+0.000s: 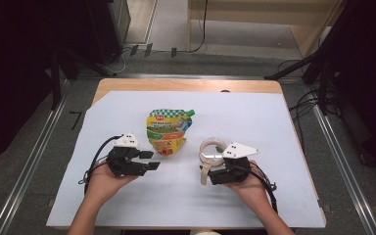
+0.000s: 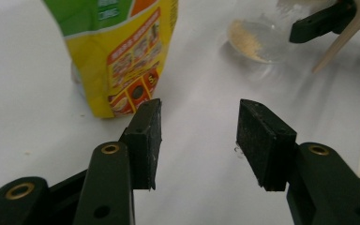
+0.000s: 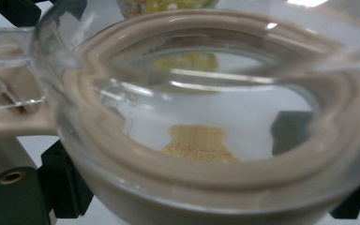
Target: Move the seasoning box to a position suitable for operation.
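Note:
A yellow and green spouted pouch [image 1: 168, 132] lies flat in the middle of the table; its bottom end [image 2: 122, 61] is just beyond my left jaw. My left gripper [image 1: 149, 160] [image 2: 199, 122] rests low beside that end, open, with nothing between its pads. A clear glass jar [image 1: 212, 150] [image 2: 258, 40] with a beige rim [image 3: 122, 159] is tipped toward my right gripper's camera, and a little tan powder [image 3: 199, 143] lies inside. My right gripper [image 1: 209, 169] [image 3: 176, 154] is shut on the jar, one jaw on each side.
A pale sheet [image 1: 254, 117] covers the wooden table [image 1: 186, 85]. Dark stands and cables sit on the floor beyond the far edge and on both sides. Open sheet lies in front of and behind the grippers.

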Demonstrator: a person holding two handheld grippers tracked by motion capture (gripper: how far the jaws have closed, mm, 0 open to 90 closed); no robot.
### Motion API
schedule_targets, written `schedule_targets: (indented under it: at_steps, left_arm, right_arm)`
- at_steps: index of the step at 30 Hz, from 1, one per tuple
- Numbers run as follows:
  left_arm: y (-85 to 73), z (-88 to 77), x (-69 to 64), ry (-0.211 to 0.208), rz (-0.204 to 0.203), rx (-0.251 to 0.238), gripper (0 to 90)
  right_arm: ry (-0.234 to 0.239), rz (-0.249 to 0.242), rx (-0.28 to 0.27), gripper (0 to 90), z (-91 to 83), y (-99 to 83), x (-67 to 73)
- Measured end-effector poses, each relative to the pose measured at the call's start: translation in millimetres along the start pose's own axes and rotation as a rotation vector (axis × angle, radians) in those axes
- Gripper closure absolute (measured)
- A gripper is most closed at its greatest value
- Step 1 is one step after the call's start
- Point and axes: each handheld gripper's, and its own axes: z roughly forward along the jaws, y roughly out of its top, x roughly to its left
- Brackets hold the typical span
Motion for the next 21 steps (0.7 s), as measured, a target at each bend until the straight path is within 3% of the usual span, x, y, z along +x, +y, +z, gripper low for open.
schedule_targets:
  at_steps: [7,9,10,17,18,21]
  left_arm:
    - [3.0,0.1,-4.0,-0.026,-0.009,-0.023,57.9]
    - [3.8,-0.3,-4.9,-0.026,-0.003,-0.026,62.2]
    - [4.4,0.3,-7.7,-0.032,0.013,-0.040,63.7]
    - [7.4,3.8,-15.7,-0.064,0.027,-0.028,70.6]
    - [8.5,5.3,-17.3,-0.070,0.030,-0.023,70.8]
    - [9.0,8.1,-18.4,-0.067,0.026,-0.020,68.8]
  right_arm:
    - [0.007,-0.022,0.044,11.7,18.9,-6.0,5.3]
    - [0.006,-0.024,0.034,11.7,19.8,-7.1,5.5]
    - [0.011,-0.018,0.033,11.7,20.6,-6.7,4.8]
    - [0.032,0.017,0.036,11.1,19.3,-9.5,1.3]
    - [0.056,0.039,0.060,8.4,20.5,-10.9,-0.7]
    - [0.068,0.056,0.086,6.3,23.6,-12.0,0.1]
